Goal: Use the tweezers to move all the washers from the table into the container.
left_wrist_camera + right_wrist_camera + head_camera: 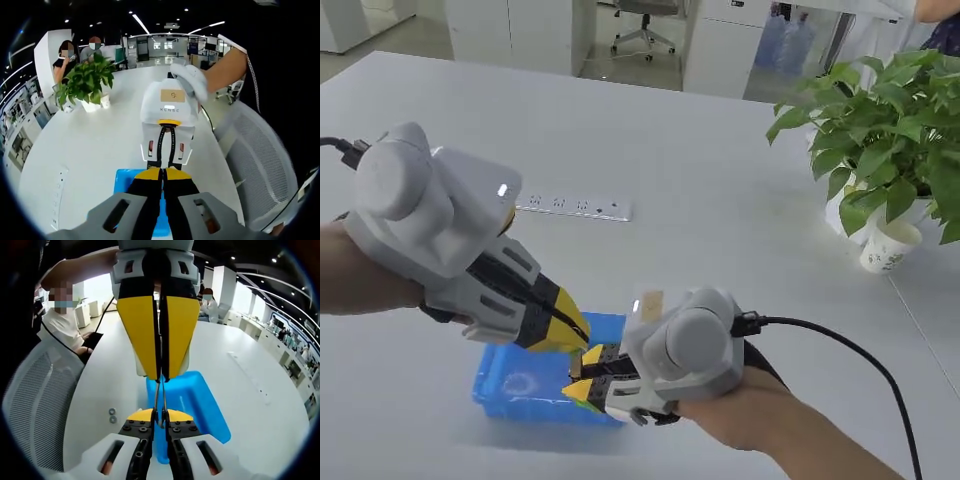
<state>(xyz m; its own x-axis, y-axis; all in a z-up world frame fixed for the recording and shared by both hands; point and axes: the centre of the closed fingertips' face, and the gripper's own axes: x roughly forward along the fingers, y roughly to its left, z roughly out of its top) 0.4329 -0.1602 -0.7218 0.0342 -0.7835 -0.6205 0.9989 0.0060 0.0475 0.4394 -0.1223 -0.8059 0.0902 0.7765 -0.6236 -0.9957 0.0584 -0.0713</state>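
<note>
The thin metal tweezers run straight between the two grippers, which meet tip to tip. My left gripper comes in from the left with its yellow jaws shut on the tweezers' far end. From the lower right, my right gripper is shut on the near end. Both hover over the right end of the blue container, also seen as the blue container. Two small washers lie on the white table just left of the container. What is inside the container cannot be made out.
A white power strip lies behind the grippers. At the right stand a potted plant and a paper cup. The right gripper's black cable trails to the lower right. A mesh chair stands at the table's edge.
</note>
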